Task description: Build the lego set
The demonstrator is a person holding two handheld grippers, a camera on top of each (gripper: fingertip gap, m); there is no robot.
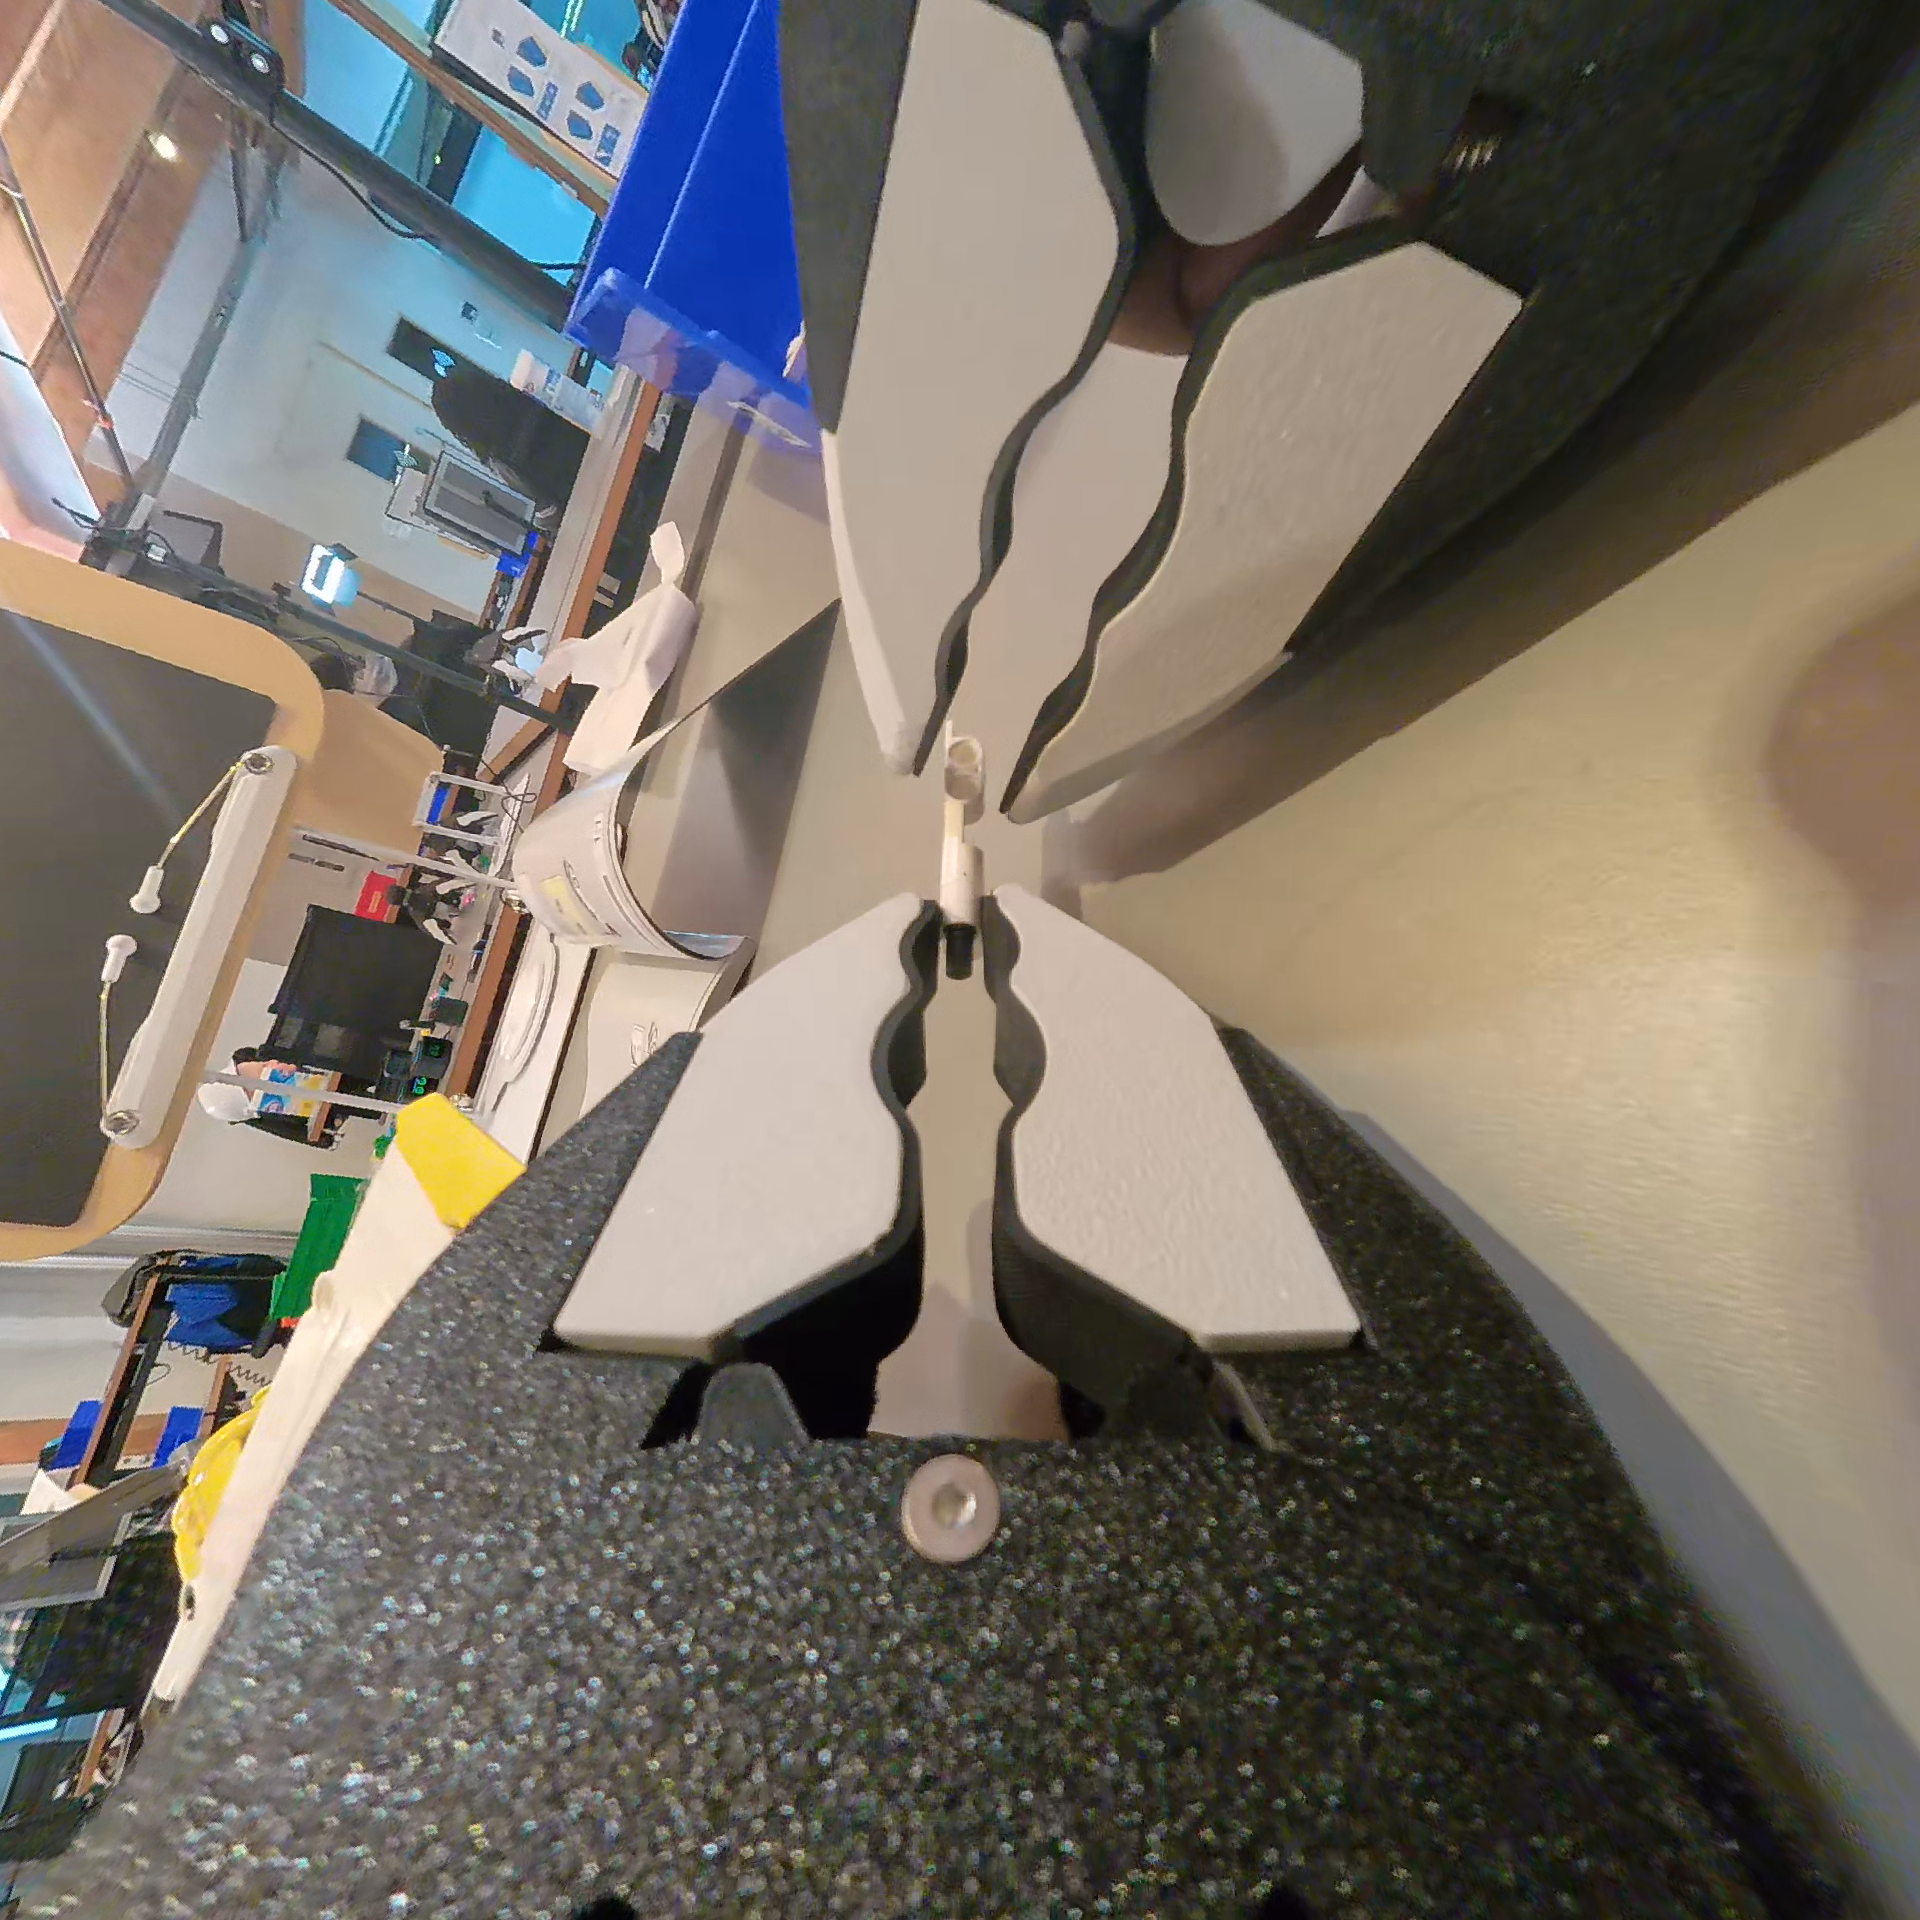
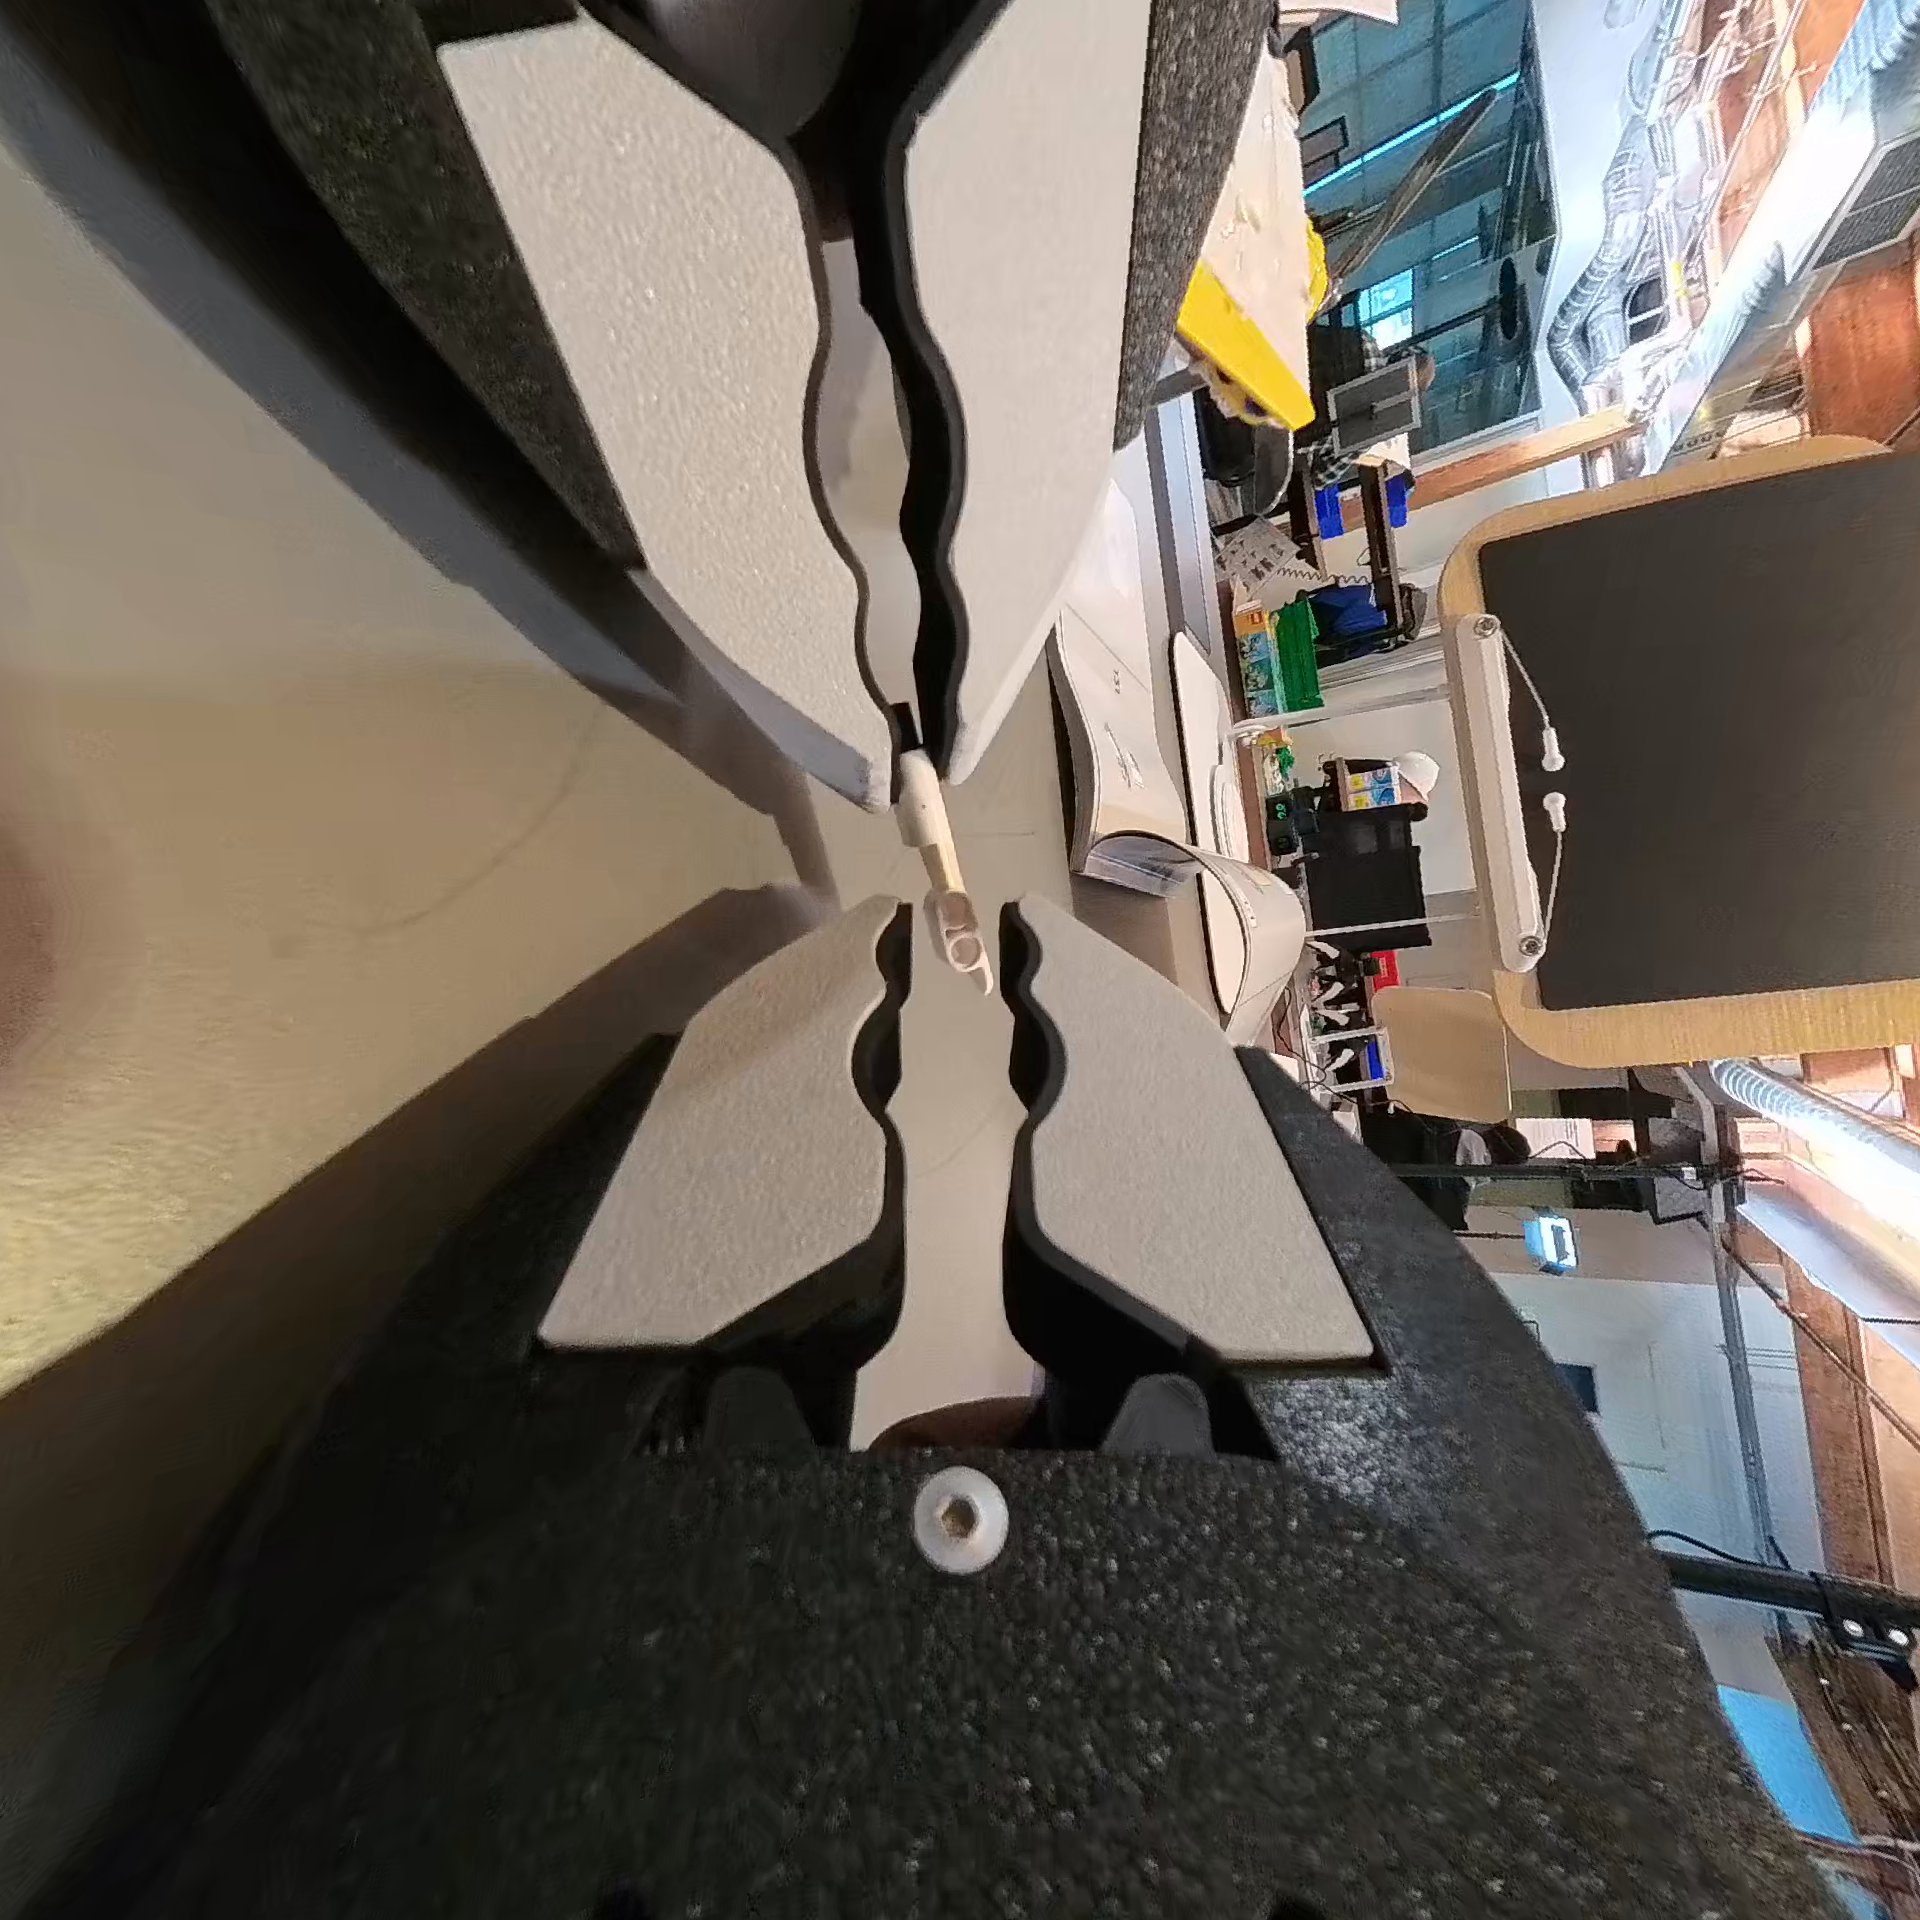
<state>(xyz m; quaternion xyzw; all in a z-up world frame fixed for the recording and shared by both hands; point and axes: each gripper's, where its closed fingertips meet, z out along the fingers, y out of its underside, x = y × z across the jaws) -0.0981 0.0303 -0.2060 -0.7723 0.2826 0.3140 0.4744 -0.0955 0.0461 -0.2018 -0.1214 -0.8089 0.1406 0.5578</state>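
Fingertips of the left gripper (image 1: 958, 914) pinch the near end of a thin white rod (image 1: 957, 868), whose small black tip (image 1: 958, 948) sits just inside the narrow gap between the pads. The rod runs straight ahead to a small white connector (image 1: 963, 764) at its far end, which lies between the tips of the right gripper (image 1: 961, 784) coming in from above; those tips stand apart from the connector on both sides. Off to the left lie an open booklet (image 1: 582, 862), crumpled white paper (image 1: 634, 655) and a blue bin (image 1: 707, 208).

From the right wrist, the right gripper (image 2: 951, 940) is partly open around the connector (image 2: 961, 945), with a gap showing on each side and neither pad pressing. The rod (image 2: 935, 831) slants away from it to the left gripper (image 2: 914, 764), whose fingers close on the rod's far end. The grey table (image 2: 966, 1195) shows between the fingers. To the right sit the booklet (image 2: 1132, 790) and a yellow piece (image 2: 1242, 353).
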